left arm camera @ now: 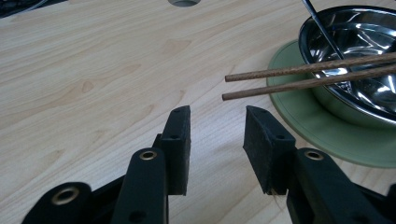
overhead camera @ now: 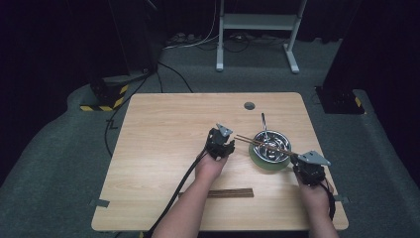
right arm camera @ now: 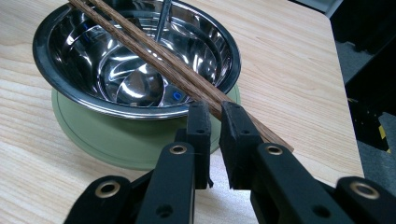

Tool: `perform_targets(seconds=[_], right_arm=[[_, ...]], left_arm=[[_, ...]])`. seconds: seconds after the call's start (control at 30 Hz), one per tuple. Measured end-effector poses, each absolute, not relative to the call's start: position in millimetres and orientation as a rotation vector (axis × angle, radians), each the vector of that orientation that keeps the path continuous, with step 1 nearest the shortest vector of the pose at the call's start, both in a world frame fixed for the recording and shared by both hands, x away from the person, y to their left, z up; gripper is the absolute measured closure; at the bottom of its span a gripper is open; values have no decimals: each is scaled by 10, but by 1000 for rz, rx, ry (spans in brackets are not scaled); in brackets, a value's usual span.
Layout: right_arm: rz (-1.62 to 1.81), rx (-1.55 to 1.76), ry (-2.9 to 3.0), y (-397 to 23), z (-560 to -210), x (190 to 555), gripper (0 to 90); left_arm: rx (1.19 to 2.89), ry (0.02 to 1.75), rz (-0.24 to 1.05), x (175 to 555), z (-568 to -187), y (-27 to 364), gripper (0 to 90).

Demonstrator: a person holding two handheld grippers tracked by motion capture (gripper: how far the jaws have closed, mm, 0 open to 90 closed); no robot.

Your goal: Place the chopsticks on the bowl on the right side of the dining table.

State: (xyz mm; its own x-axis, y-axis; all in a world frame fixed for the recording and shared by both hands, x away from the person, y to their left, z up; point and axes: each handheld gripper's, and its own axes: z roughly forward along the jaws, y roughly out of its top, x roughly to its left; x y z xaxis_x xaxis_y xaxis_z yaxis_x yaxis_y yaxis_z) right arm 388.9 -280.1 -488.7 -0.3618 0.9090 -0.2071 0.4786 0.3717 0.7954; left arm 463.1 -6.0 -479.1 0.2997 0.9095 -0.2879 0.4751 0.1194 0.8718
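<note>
A steel bowl [overhead camera: 255, 142] [right arm camera: 140, 112] stands on a green plate [overhead camera: 267, 165] [left arm camera: 317, 130] at the table's right. A metal spoon [overhead camera: 264, 124] [right arm camera: 161, 23] leans inside the bowl. Two brown chopsticks [overhead camera: 262, 144] [right arm camera: 154, 58] lie across the bowl's rim. Their thick ends run between the jaws of my right gripper [overhead camera: 303, 161] [right arm camera: 215, 109], which is shut on them. My left gripper [overhead camera: 221, 140] [left arm camera: 217, 114] is open just left of the bowl. The thin chopstick tips [left arm camera: 226, 95] hang a little beyond its gap, touching neither jaw.
A dark wooden strip [overhead camera: 230, 193] lies near the table's front edge between the person's forearms. There is a round cable hole [overhead camera: 249, 105] at the back of the table. The bare wooden tabletop [overhead camera: 163, 129] stretches to the left. A white desk frame [overhead camera: 257, 22] stands on the floor behind.
</note>
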Motion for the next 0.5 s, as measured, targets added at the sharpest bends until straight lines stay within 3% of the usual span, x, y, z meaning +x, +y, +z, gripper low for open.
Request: perform_targets(seconds=[0.33,0.5], right_arm=[[870,1215,1970,-2907,-4877,3985,813],[860,1213,1975,-2948,-4877,4029,817]], left_arm=[[1531,1347,538,4700,-4862,-126,621],[1559,1358,544,4682,-4892,-181,669]])
